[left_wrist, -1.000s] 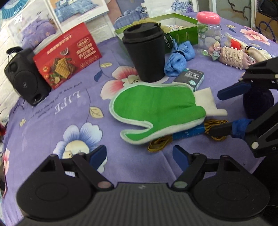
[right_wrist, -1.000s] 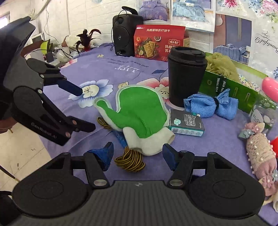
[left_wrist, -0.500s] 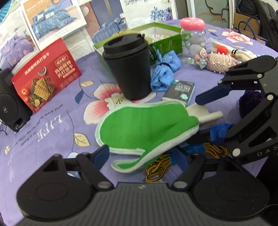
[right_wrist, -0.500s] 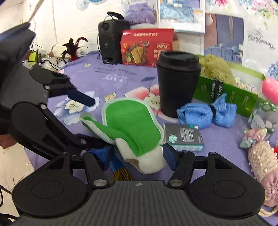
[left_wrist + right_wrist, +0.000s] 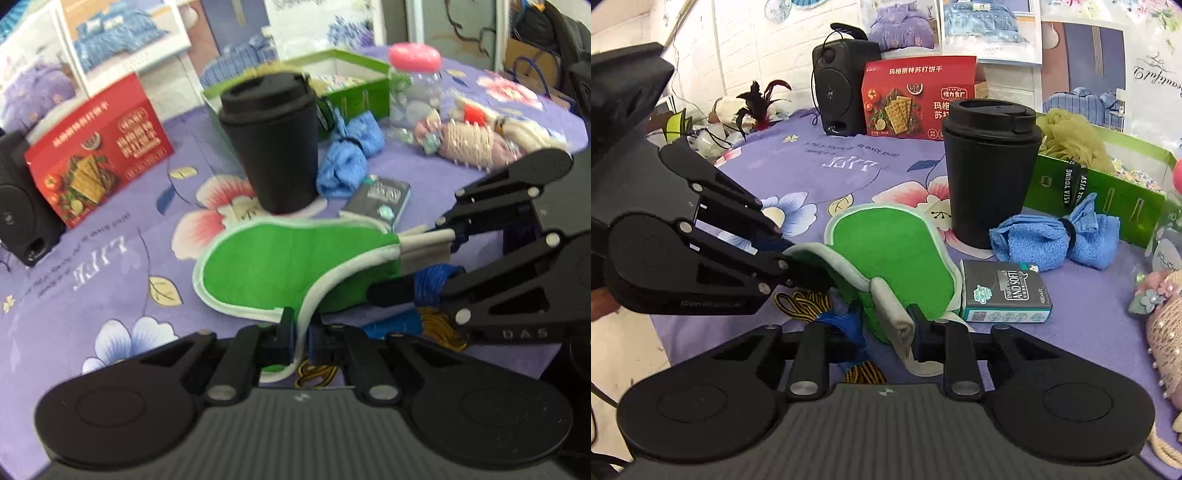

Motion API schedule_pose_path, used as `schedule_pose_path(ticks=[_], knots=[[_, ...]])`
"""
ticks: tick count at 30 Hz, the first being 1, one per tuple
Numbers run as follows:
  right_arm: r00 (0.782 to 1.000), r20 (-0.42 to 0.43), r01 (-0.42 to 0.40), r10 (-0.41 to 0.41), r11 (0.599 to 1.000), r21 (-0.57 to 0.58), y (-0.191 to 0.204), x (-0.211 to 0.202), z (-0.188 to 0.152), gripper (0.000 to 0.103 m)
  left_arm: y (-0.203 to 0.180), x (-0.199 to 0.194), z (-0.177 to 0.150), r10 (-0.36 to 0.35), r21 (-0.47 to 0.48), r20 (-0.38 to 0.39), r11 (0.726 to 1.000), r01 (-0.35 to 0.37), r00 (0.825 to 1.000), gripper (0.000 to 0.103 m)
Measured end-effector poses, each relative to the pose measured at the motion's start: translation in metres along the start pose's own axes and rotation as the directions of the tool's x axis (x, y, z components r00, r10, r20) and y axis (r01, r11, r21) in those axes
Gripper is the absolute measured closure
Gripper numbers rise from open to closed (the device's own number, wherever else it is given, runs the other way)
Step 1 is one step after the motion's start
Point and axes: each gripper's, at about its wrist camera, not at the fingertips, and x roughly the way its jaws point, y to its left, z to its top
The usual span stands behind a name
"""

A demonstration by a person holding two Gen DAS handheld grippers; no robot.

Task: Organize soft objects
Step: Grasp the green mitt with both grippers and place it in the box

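At six o'clock our left gripper [image 5: 302,338] and right gripper [image 5: 886,325] have just clamped the green oven mitt [image 5: 273,273], its thumb edge and cuff. Crowding it: black lidded cup [image 5: 271,142] at twelve, tissue pack [image 5: 1006,291] and blue towel [image 5: 1052,240] at two.

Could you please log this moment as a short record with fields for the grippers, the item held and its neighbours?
left gripper: shut on the mitt's thumb edge, jaws just closed
right gripper: shut on the mitt's white cuff, jaws just closed
mitt: green, white trim, bunched between both grippers
behind mitt: black cup, blue towel
beside mitt: small box
under mitt: yellow-black cord
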Motion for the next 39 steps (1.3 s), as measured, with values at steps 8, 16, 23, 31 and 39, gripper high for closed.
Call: schedule_pose_path(ticks=[8,16,23,31,39], knots=[[0.98,0.188,0.069,-0.059,0.997,-0.043,0.0,-0.034,0.026,0.097,-0.002,-0.042,0.047,0.003,-0.036,0.157,0.999,0.003,0.988,0.098],[0.902,0.383,0.247,-0.202,0.966,-0.072,-0.034,-0.067,0.066,0.096,-0.026,-0.056,0.116,0.028,0.055,0.296,0.997,-0.046,0.955,0.099],[0.85,0.416,0.404,-0.322,0.907,-0.123,-0.109,-0.075,0.13,0.095,-0.021,-0.016,0.22,-0.009,0.058,0.366,0.998,-0.013,0.931,0.099],[0.868,0.314,0.453,-0.384,0.872,-0.187,-0.192,-0.033,0.166,0.09,-0.003,0.079,0.305,-0.012,0.008,0.283,1.0,0.011,0.959,0.081],[0.938,0.134,0.337,-0.321,0.934,-0.122,-0.22,-0.025,0.14,0.085,0.037,0.112,0.289,0.033,-0.107,0.212,0.994,-0.011,0.977,0.001]])
